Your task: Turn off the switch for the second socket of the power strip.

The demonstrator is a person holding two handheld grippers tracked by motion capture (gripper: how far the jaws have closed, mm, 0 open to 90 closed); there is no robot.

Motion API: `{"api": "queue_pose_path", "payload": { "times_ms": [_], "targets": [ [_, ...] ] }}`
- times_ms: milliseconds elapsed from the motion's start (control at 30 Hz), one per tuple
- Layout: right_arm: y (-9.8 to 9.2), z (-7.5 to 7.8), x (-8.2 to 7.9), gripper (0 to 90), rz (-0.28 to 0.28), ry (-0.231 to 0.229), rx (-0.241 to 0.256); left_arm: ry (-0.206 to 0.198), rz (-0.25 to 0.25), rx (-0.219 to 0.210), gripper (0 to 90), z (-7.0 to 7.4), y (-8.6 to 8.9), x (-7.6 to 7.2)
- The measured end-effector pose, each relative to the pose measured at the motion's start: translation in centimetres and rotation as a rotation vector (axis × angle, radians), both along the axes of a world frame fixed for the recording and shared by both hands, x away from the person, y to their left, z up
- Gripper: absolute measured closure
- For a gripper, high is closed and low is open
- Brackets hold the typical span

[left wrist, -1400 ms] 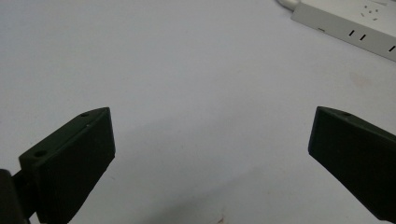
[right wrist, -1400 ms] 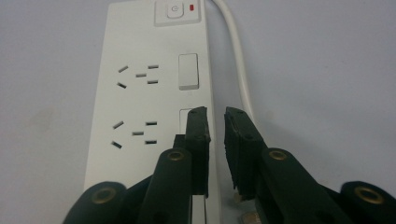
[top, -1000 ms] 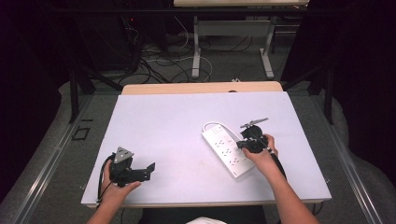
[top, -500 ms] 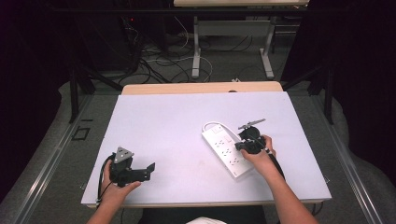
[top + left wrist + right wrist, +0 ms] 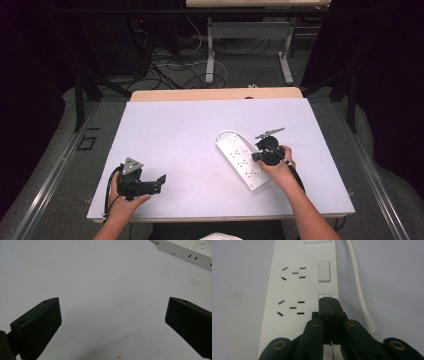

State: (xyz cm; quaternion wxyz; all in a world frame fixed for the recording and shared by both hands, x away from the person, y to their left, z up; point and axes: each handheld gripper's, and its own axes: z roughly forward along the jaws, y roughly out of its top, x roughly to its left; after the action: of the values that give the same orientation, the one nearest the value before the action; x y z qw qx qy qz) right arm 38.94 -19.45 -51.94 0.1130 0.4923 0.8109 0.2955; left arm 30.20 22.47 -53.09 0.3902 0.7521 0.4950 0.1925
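I see a flat white plastic power strip (image 5: 243,161) lying slantwise on the white table (image 5: 180,130), toward its right edge. My right gripper (image 5: 328,300), jaws pressed together, rests its tips on a rocker switch (image 5: 324,296) there. Its white cord (image 5: 358,287) runs alongside. My left gripper (image 5: 112,315), jaws wide apart, waits near the front left corner.

Lab (cables (image 5: 172,67), dark curtains (image 5: 30,60))

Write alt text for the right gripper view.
The right gripper, its fingers shut together, presses its tip on a rocker switch of a white power strip lying on the pale table; the strip's white cable runs alongside.
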Motion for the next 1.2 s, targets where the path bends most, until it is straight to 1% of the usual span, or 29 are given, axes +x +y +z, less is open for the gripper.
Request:
{"api": "queue_pose_path", "payload": {
  "times_ms": [67,100,167,400,533,567,600,767,800,867,933,967,1033,1100,1200],
  "targets": [
    [0.1,-0.14,-0.01,90.0,0.002,0.004,-0.003,0.0,0.0,0.0,0.3,0.0,0.0,0.0],
    [0.04,-0.21,-0.02,90.0,0.011,-0.005,-0.016,0.0,0.0,0.0,0.3,0.0,0.01,-0.01],
    [0.05,-0.21,-0.05,90.0,0.011,-0.004,-0.016,0.0,0.0,0.0,0.3,0.0,0.01,-0.01],
    [-0.1,-0.21,-0.09,90.0,0.003,0.006,0.004,0.001,-0.001,0.0,0.3,0.0,0.01,0.01],
    [-0.08,-0.2,-0.09,90.0,0.004,0.006,0.002,-0.001,-0.001,0.0,0.3,0.01,0.04,0.02],
    [-0.07,-0.15,-0.11,90.0,0.007,0.011,0.0,0.0,-0.005,0.005,0.2,0.04,0.09,0.02],
    [-0.04,-0.19,-0.12,89.3,0.001,0.005,0.003,0.007,-0.01,0.007,0.3,0.11,0.15,0.01],
    [-0.12,0.03,-0.15,85.4,-0.006,-0.011,0.007,0.006,-0.002,0.0,0.3,0.02,0.08,0.07],
    [-0.18,0.09,-0.18,84.3,-0.002,-0.016,0.024,0.005,-0.004,0.001,0.3,0.01,0.08,0.08],
    [-0.17,0.09,-0.19,83.7,-0.002,-0.021,0.023,0.009,-0.009,0.007,0.3,0.04,0.1,0.04],
    [-0.13,0.11,-0.24,82.0,-0.003,-0.023,0.023,0.0,-0.002,0.001,0.3,0.0,0.03,0.04],
    [-0.13,0.11,-0.25,81.0,-0.004,-0.025,0.02,0.004,-0.01,0.007,0.3,0.05,0.1,0.06],
    [-0.07,0.14,-0.3,78.7,-0.003,-0.028,0.034,0.004,-0.003,0.001,0.3,0.0,0.01,0.05],
    [-0.12,0.17,-0.28,76.9,-0.004,-0.035,0.034,0.002,-0.003,0.001,0.3,-0.06,-0.03,0.05],
    [-0.14,0.26,-0.27,75.0,-0.005,-0.033,0.039,0.002,-0.002,0.001,0.3,-0.05,-0.02,0.03]
  ]
}}
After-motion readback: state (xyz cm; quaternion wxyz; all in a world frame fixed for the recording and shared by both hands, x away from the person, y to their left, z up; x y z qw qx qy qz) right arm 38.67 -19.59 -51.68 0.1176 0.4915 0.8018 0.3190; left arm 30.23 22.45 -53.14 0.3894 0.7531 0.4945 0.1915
